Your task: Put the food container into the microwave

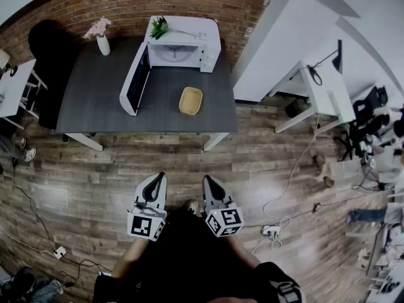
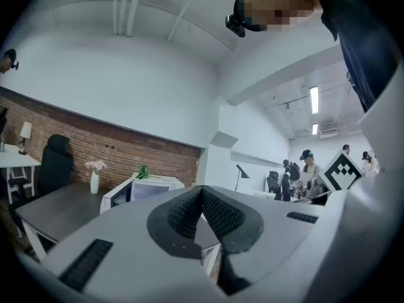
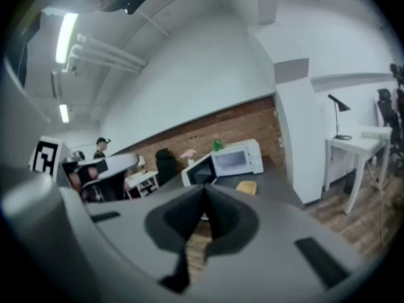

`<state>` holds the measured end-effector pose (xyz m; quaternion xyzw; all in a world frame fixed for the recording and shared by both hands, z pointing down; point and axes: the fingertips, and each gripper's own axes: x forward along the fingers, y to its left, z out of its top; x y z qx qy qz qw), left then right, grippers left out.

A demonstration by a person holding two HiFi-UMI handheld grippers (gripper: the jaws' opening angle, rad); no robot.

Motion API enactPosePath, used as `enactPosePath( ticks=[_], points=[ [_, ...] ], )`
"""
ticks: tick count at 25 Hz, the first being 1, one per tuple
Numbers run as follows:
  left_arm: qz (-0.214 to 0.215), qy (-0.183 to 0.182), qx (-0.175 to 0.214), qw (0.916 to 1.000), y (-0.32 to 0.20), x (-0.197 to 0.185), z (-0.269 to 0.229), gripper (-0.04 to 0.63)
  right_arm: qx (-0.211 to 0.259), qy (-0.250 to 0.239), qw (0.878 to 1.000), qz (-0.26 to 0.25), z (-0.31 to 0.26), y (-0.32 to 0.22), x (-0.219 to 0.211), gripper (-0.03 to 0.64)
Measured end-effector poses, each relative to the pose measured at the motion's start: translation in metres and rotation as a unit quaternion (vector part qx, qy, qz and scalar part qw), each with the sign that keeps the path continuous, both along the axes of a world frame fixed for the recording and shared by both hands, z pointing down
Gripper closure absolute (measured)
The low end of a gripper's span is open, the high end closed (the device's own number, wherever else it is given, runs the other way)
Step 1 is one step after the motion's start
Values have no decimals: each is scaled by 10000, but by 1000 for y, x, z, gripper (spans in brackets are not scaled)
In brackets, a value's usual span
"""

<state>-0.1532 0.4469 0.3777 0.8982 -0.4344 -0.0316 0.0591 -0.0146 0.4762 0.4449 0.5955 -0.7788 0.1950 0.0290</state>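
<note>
Yellow shallow food container sits on the dark desk, well ahead of both tools and in front of the white microwave, whose door hangs open. The head view shows one container, one microwave, one white flower vase and two tools.

In the left gripper view, the left hand-held gripper is clenched on nothing.

In the right gripper view, the right hand-held gripper is also clenched and empty, with the container ahead and slightly right. Likely risks are a pinch on the thin rim slipping, or a tool clipping the open door.
</note>
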Motion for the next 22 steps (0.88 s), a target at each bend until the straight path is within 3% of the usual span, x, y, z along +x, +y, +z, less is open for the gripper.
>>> enactPosePath(
  ticks=[22],
  points=[
    [131, -110, -52, 9998, 6, 37, 7, 560, 155, -27, 9998, -95, -3, 1, 21, 584]
  ],
)
